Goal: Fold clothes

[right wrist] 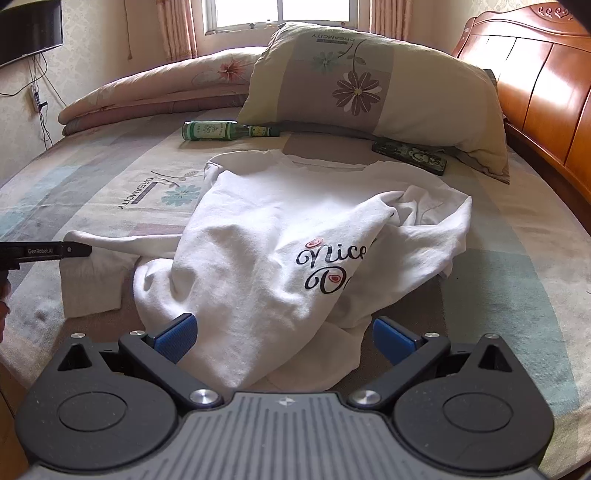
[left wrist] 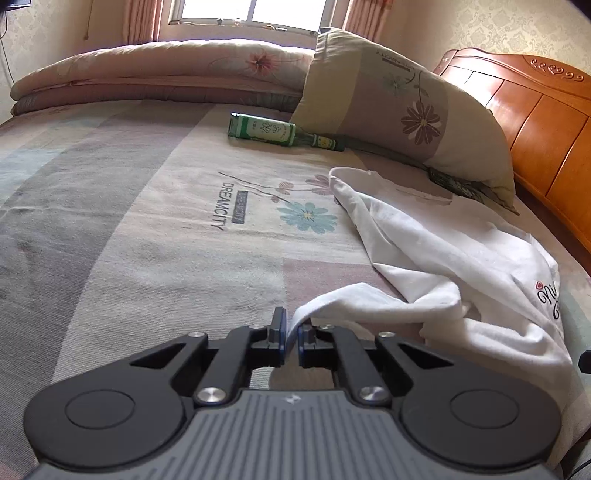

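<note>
White T-shirt (right wrist: 258, 236) lies rumpled on the bed (right wrist: 517, 258), bunched into soft folds with black script lettering and small red hearts showing on its front, and its hem reaching right up to the near edge of the right wrist view. At that near edge the right gripper (right wrist: 284, 332) has its jaws spread wide, the blue pads (right wrist: 177, 332) sitting on either side of the shirt's bottom fold without closing on it. To the left, the left gripper (left wrist: 291, 336) has its jaws drawn narrow and pinched on a thin edge of the shirt's cloth, which rises between them from the sleeve side; in the right wrist view this gripper shows only as a dark bar at the sleeve. Beyond the jaws the shirt spreads across the patterned bedsheet (left wrist: 147, 221), which carries a printed word and flower motifs. Past the collar a dark phone-like object (right wrist: 410, 157) with a cartoon print lies partly under the corner of a large flowered pillow (right wrist: 369, 85). Just beside the pillow a green glass bottle (right wrist: 225, 131) lies on its side, neck toward the pillow. Farther back a folded quilt (left wrist: 159, 74) runs along the bed, a wooden headboard (right wrist: 535, 81) stands to the right, and a bright window (right wrist: 284, 14) with curtains sits behind.
</note>
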Available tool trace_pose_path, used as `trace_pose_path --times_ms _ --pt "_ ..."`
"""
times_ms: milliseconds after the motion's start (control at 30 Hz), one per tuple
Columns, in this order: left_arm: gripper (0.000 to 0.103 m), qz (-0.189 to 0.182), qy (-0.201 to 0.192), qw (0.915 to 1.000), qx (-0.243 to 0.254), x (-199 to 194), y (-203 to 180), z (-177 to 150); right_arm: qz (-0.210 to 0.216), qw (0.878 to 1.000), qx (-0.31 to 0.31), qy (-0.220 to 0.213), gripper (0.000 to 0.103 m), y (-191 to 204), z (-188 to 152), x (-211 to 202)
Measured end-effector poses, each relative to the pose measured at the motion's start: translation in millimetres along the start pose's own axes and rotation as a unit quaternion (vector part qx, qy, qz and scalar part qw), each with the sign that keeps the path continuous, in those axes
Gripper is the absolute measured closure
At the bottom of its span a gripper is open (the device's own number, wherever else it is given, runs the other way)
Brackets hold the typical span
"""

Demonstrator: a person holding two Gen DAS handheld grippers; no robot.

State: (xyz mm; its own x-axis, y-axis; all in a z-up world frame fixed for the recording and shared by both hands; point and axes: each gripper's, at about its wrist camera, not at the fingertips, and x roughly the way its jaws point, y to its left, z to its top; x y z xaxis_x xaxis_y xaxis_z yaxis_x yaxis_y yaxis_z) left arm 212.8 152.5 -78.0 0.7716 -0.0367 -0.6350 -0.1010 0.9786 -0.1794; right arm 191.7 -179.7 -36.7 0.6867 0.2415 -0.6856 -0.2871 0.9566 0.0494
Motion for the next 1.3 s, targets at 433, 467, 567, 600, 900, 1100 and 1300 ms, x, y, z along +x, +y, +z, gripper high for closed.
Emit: trace_pose_path --times_ms 433,467,567,600,900,1100,1300 --pt "0.099 0.102 0.009 0.9943 -0.030 -7 105 52 0.008 1.000 -0.001 -0.007 0.000 4 3 0" --pt "0.099 0.104 0.016 0.9937 -0.036 -3 114 56 0.008 1.000 -0.001 -0.007 0.000 5 3 0" --pt "0.099 0.109 0.039 0.9916 -0.057 9 142 68 0.007 1.000 -0.002 -0.005 0.000 6 2 1" --pt "0.099 0.113 0.047 0.9907 -0.059 15 151 72 0.007 1.000 -0.002 -0.004 0.000 6 2 2" --pt "0.092 0.154 0.112 0.9787 -0.077 62 202 96 0.002 1.000 0.002 0.006 0.000 5 3 9" --pt "0.060 0.174 0.115 0.9745 -0.082 75 216 92 -0.001 1.000 -0.006 0.010 0.000 9 4 10" --pt "0.053 0.133 0.076 0.9770 -0.148 36 232 63 0.003 1.000 0.002 0.016 0.000 9 3 15"
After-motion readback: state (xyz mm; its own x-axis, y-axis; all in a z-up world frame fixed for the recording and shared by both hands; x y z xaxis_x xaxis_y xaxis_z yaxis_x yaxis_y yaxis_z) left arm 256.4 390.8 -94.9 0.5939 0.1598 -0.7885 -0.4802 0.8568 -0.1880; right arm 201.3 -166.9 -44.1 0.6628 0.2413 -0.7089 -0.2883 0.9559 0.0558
